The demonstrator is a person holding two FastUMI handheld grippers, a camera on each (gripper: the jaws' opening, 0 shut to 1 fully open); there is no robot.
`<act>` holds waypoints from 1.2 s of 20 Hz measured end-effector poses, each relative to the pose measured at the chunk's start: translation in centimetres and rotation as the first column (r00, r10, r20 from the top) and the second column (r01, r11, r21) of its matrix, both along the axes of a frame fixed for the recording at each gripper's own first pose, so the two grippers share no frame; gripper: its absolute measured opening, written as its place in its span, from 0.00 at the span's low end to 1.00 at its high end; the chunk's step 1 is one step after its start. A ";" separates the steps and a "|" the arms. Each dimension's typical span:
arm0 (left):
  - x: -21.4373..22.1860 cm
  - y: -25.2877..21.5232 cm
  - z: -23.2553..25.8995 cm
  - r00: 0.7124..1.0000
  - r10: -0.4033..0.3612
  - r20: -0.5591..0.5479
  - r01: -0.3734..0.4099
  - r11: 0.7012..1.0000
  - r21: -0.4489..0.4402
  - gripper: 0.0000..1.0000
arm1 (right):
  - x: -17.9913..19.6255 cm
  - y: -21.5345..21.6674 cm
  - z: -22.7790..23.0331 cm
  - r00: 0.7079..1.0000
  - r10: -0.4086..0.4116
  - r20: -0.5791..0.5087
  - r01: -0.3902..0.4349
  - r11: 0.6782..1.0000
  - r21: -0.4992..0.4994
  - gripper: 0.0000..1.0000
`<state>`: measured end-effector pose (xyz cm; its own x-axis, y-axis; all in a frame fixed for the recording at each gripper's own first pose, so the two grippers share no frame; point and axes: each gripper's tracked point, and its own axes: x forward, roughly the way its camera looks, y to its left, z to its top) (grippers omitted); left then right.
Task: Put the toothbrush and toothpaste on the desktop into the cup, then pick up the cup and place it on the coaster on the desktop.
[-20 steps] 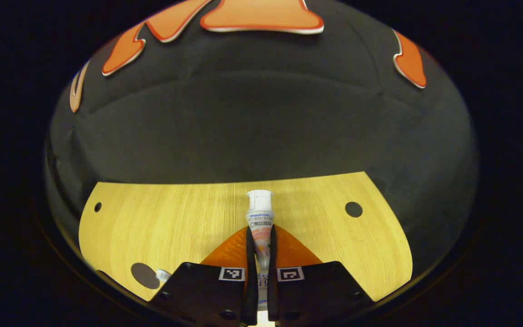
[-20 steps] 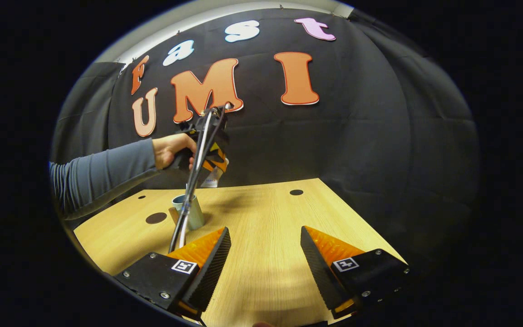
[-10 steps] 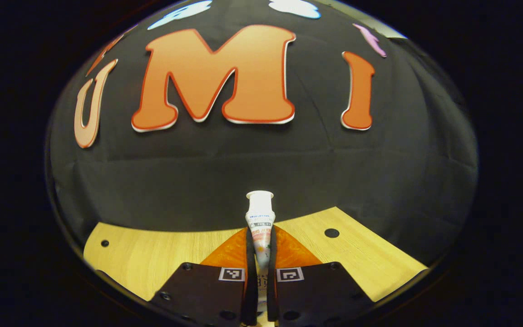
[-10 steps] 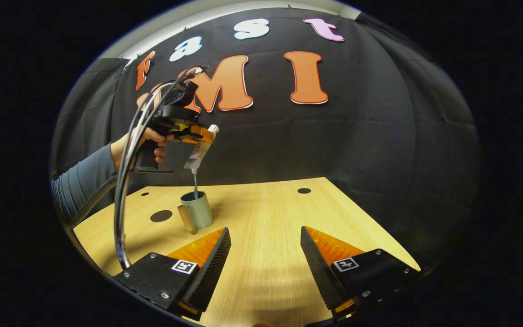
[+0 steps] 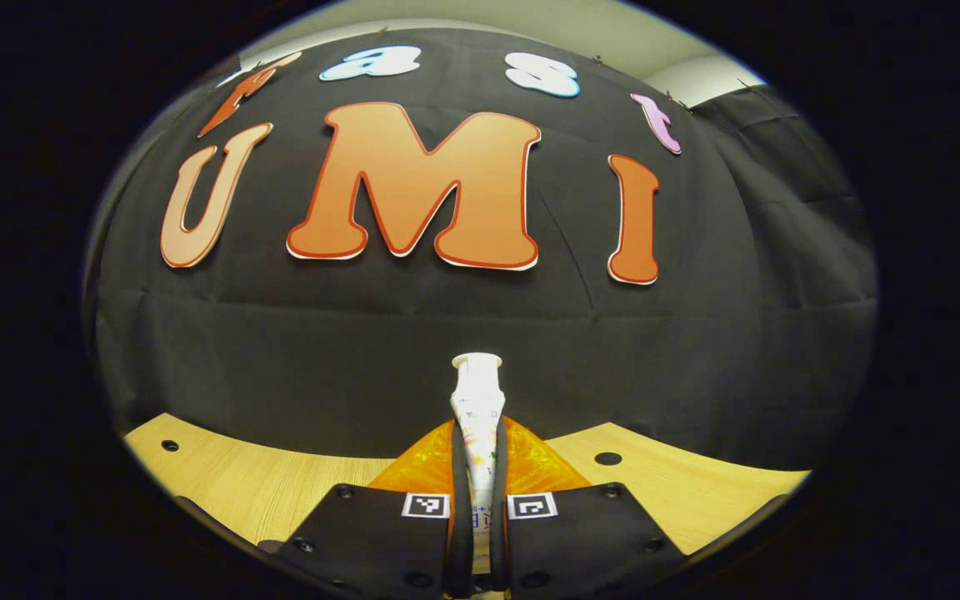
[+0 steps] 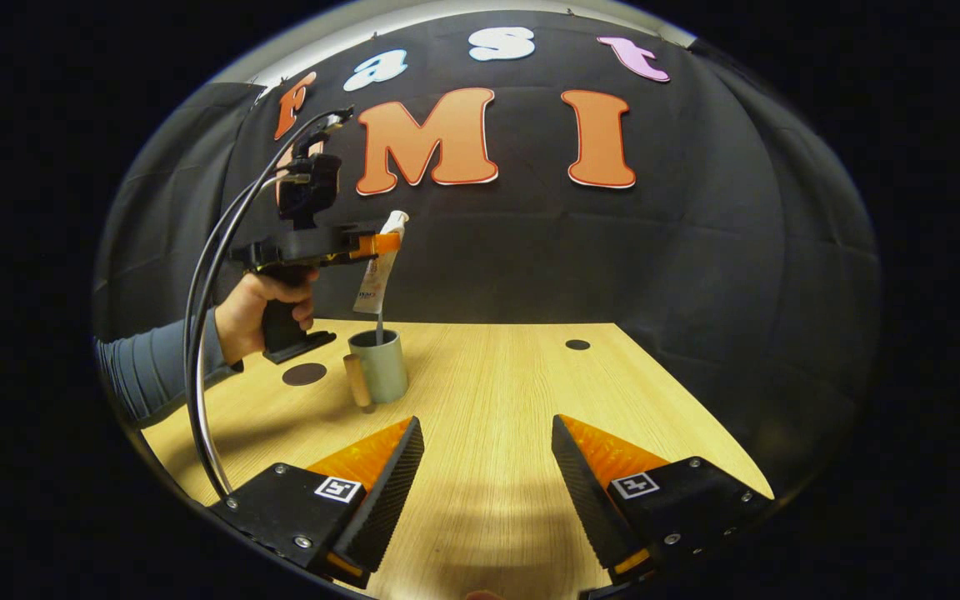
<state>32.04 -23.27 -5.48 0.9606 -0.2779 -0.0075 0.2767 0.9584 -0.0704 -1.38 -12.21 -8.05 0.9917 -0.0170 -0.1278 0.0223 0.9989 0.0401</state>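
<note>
Left tongs point(image 5: 477, 467) pinching toothpaste point(image 5: 477, 400), hanging above cup point(image 6: 382, 365); right tongs point(image 6: 487, 475) spread wide over worktop point(image 6: 497, 392).

Toothbrush point(image 6: 379, 327) mostly hidden inside cup point(image 6: 380, 365)

The tabletop point(image 6: 513, 400) is a light wood-grain laminate, smooth with a soft sheen where the light lands. The cup point(image 6: 383, 365) looks like matt metal, or maybe glazed ceramic, hard to call, and its handle point(image 6: 357, 381) is pale wood. The toothpaste point(image 5: 477, 417) is a soft plastic tube, slightly glossy, printed all over, with a smooth white plastic cap. The right claw point(image 6: 487, 467) has ribbed, rubbery-looking inner faces and translucent plastic behind them; its body is matt hard plastic with shiny screw heads. The coaster point(image 6: 304, 374) reads flat and matt. The booth wall is matt cloth with creases, the sleeve point(image 6: 155, 375) a ribbed knit.
</note>
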 end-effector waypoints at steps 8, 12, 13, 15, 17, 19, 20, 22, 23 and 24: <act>-0.1 1.6 -5.7 1.000 0.007 0.030 -0.007 1.000 0.022 0.14 | 0.5 0.3 -0.9 1.000 0.002 -0.025 -0.002 1.000 0.001 0.93; -1.0 1.2 -7.2 1.000 -0.028 0.010 0.027 0.999 0.044 0.22 | 1.0 0.9 -0.7 1.000 0.010 -0.030 -0.009 1.000 0.006 0.93; -1.4 1.3 -7.2 0.999 -0.033 0.009 0.032 0.999 0.041 0.23 | 1.1 1.2 -0.7 0.999 0.018 -0.031 -0.018 1.000 0.009 0.93; -2.6 1.8 -7.1 0.999 -0.044 -0.002 0.044 0.999 0.025 0.29 | 1.6 2.3 -0.2 0.999 0.038 -0.031 -0.038 0.999 0.000 0.93; -3.9 2.8 -6.1 0.999 -0.047 0.007 0.046 0.998 0.030 0.47 | 2.4 3.1 0.6 0.998 0.051 -0.029 -0.052 0.998 -0.024 0.93; -5.5 4.0 -4.5 0.999 -0.050 0.016 0.049 0.998 0.028 0.65 | 3.8 4.3 1.7 0.997 0.064 -0.030 -0.066 0.997 -0.039 0.93; -6.5 4.5 -4.2 0.999 -0.048 0.008 0.048 0.998 0.044 0.68 | 4.5 5.1 2.2 0.997 0.073 -0.040 -0.075 0.996 -0.045 0.93; -8.1 6.1 -3.2 0.999 -0.037 0.000 0.037 0.997 0.061 0.73 | 5.9 6.7 2.6 0.992 0.096 -0.082 -0.102 0.991 -0.083 0.93; -9.1 7.0 -2.6 1.000 -0.030 0.001 0.030 0.998 0.056 0.78 | 6.4 7.4 2.7 0.990 0.097 -0.104 -0.108 0.988 -0.112 0.94; -10.2 7.9 -2.3 1.000 -0.020 -0.002 0.020 0.999 0.048 0.84 | 7.0 8.1 3.0 0.987 0.101 -0.124 -0.117 0.984 -0.136 0.94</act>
<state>21.87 -15.40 -7.78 0.9547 -0.2966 -0.0225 0.2960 0.9548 -0.0254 5.61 -4.13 -5.08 0.9670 0.0642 -0.2465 -0.0910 0.9909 -0.0990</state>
